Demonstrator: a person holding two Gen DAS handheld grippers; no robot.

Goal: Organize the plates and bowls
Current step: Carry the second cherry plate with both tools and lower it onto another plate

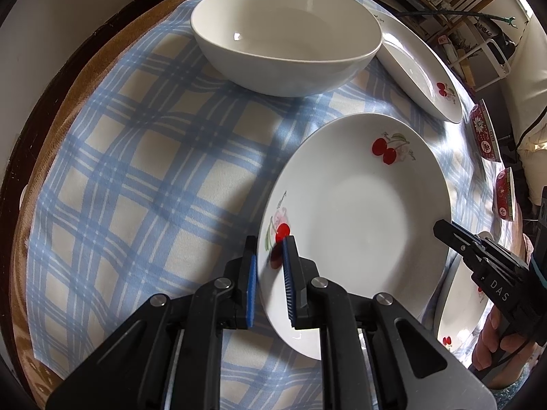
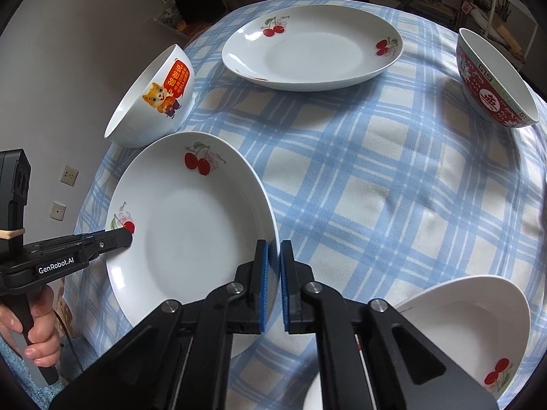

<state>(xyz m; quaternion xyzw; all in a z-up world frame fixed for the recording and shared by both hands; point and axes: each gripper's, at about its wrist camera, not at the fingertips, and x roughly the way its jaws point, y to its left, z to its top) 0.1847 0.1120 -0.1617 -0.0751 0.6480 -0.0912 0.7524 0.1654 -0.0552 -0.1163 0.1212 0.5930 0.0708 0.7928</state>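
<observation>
A white cherry-print plate is held between both grippers over the blue checked tablecloth. My left gripper is shut on its left rim. My right gripper is shut on its opposite rim; the same plate shows in the right wrist view. The right gripper's tip shows in the left wrist view, the left gripper's tip in the right wrist view. A large plain white bowl stands at the back. A second cherry plate lies farther off.
A cat-print bowl stands beside the held plate. A red patterned bowl stands at the far right. A cherry-print bowl stands at the near right. Shelves and clutter lie beyond the table.
</observation>
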